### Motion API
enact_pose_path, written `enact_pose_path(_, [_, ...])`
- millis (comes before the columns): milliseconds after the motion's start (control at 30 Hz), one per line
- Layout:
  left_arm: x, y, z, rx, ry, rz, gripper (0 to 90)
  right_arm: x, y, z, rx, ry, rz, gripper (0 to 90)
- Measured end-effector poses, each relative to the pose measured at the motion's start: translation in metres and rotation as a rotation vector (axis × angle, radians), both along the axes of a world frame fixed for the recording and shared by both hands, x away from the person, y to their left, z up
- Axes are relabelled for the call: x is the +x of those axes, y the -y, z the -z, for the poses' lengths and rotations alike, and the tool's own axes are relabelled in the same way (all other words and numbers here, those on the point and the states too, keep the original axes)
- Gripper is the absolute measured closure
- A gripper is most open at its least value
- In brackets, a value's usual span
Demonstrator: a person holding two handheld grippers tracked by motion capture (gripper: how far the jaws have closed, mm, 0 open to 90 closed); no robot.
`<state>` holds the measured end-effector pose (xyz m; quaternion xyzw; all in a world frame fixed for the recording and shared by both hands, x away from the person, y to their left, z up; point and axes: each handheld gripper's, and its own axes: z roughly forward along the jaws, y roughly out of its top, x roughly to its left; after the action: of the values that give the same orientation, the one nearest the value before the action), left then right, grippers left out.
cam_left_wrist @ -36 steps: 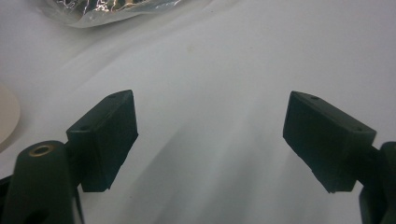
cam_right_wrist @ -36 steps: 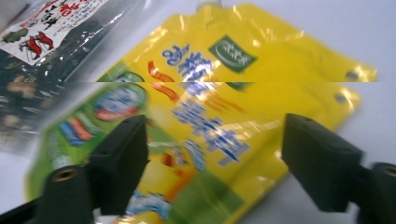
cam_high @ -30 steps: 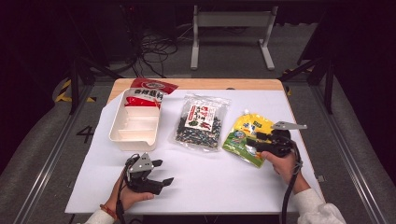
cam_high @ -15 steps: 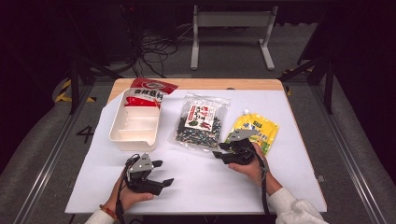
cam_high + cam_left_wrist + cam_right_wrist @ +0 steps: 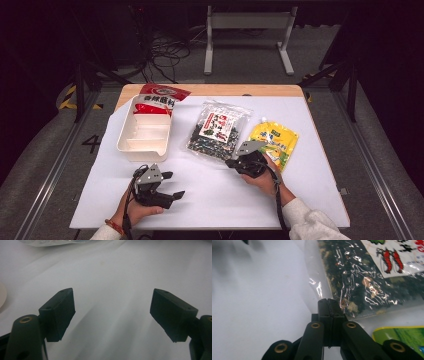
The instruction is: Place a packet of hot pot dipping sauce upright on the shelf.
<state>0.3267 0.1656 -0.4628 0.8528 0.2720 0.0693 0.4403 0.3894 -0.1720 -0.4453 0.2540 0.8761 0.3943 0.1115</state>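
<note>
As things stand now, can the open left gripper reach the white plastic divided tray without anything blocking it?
Probably yes. The left gripper is open with nothing between its jaws, and bare white table lies between it and the white plastic divided tray just beyond it.

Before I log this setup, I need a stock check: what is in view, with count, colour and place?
tray: one, white, divided, table's left rear
red bag: one, behind the tray, lying over its far end
clear bag: one, dark contents, table's middle
yellow pouch: one, right of the clear bag
table: one, white cover, wooden far edge
left gripper: black, fingers open, near edge
right gripper: black, fingers shut, at the clear bag's near corner
</note>
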Motion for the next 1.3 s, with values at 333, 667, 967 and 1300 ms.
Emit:
enact_pose_path(333, [0.000, -0.002, -0.004, -0.046, -0.013, -0.009, 19.6, -0.030, 0.015, -0.006, 0.001, -0.055, -0.138, 90.0])
enact_pose_path(667, [0.008, 0.007, -0.009, -0.109, -0.059, 0.017, 14.5, -0.079, 0.040, -0.003, -0.029, -0.127, -0.257, 90.0])
enact_pose_path(967, [0.029, 0.029, -0.002, -0.105, -0.131, 0.001, 10.6, -0.083, 0.060, 0.004, -0.055, -0.158, -0.209, 90.0])
enact_pose_path(1300, [0.055, 0.035, 0.006, -0.152, -0.243, -0.047, 5.8, -0.080, 0.061, 0.006, -0.044, -0.179, -0.212, 90.0])
